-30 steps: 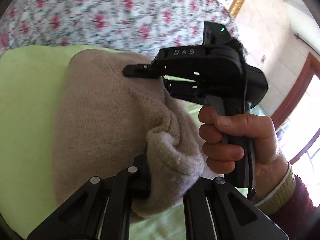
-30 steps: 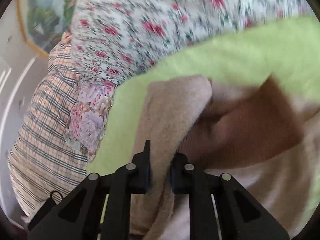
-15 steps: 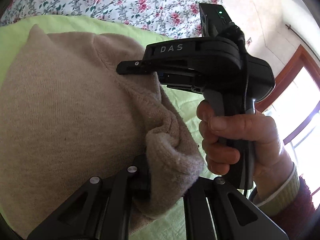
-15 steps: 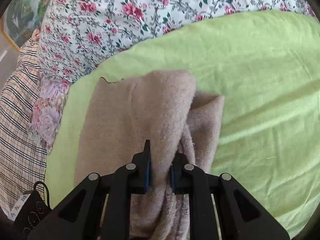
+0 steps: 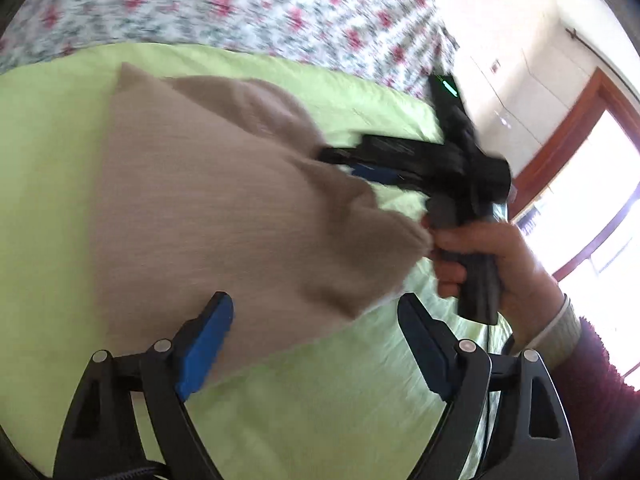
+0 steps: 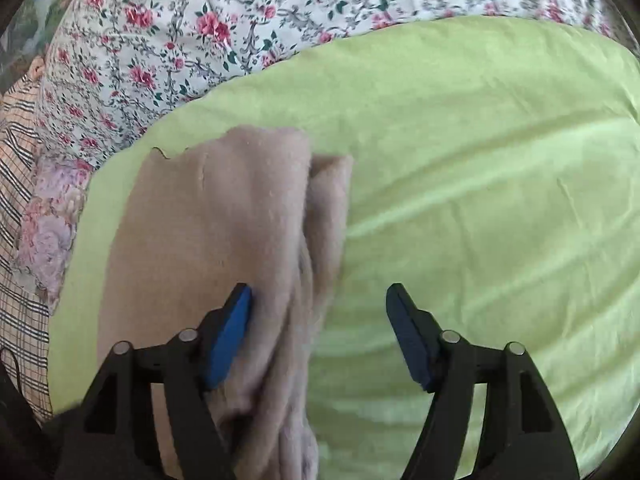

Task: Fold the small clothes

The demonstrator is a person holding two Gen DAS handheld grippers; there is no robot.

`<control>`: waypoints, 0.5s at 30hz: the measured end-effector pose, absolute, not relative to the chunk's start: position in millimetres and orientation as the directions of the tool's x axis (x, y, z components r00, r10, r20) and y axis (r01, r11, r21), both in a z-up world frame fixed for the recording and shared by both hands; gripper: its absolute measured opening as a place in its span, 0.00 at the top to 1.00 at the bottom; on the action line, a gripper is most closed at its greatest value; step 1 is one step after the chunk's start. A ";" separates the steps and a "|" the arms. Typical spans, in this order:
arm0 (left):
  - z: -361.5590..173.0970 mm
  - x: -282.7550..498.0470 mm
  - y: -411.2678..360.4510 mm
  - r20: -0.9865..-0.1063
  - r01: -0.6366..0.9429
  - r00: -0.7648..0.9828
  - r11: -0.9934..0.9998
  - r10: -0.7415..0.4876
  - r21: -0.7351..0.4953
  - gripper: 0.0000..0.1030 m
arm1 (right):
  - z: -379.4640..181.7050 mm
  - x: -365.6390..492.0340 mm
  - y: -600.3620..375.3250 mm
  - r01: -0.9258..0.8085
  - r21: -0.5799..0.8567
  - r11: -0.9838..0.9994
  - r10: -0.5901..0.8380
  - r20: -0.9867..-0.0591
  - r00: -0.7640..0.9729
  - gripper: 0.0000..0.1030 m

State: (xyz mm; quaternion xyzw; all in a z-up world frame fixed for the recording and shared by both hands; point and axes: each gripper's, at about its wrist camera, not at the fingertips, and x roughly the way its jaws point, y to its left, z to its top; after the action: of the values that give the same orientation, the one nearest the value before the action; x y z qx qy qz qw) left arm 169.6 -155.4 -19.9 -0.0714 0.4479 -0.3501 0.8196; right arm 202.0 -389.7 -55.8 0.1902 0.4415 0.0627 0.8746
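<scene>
A beige knit garment (image 5: 224, 208) lies folded on a light green sheet (image 5: 52, 152). My left gripper (image 5: 316, 316) is open, its blue pads apart, with the garment's near edge between and just beyond them. In the left wrist view the right gripper (image 5: 340, 158) sits at the garment's right side, held by a hand. In the right wrist view my right gripper (image 6: 318, 306) is open; the folded garment (image 6: 224, 232) lies by its left finger (image 6: 230, 332), and the right finger is over bare sheet.
A floral bedcover (image 6: 240, 20) lies beyond the green sheet (image 6: 480, 180). A plaid cloth (image 6: 20, 200) is at the far left in the right wrist view. A wall and a wood-framed window (image 5: 580, 160) are at the right in the left wrist view.
Both grippers were shut on the beige garment and have opened, letting it drop onto the green sheet. The garment now lies flatter and folded.
</scene>
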 end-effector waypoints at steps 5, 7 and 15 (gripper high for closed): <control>-28.3 209.0 -99.1 -0.687 0.362 0.376 0.781 -0.622 -0.509 0.18 | -61.7 192.7 -399.2 0.033 0.553 0.832 0.429 -0.680 0.595 0.26; -34.6 232.0 -83.6 -0.697 0.290 0.379 0.794 -0.608 -0.535 0.17 | -68.2 197.6 -395.4 0.035 0.574 0.818 0.455 -0.683 0.571 0.26; -86.7 318.5 -82.3 -0.647 0.186 0.216 0.682 -0.731 -0.708 0.14 | -86.2 218.7 -381.3 0.030 0.597 0.802 0.496 -0.693 0.524 0.26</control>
State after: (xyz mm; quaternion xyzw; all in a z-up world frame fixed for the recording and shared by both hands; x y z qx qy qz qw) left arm 318.5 -82.3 -86.7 -0.2507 0.5437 -0.3102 0.7385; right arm 218.7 -381.3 -86.2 0.2814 0.4671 0.1409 0.8263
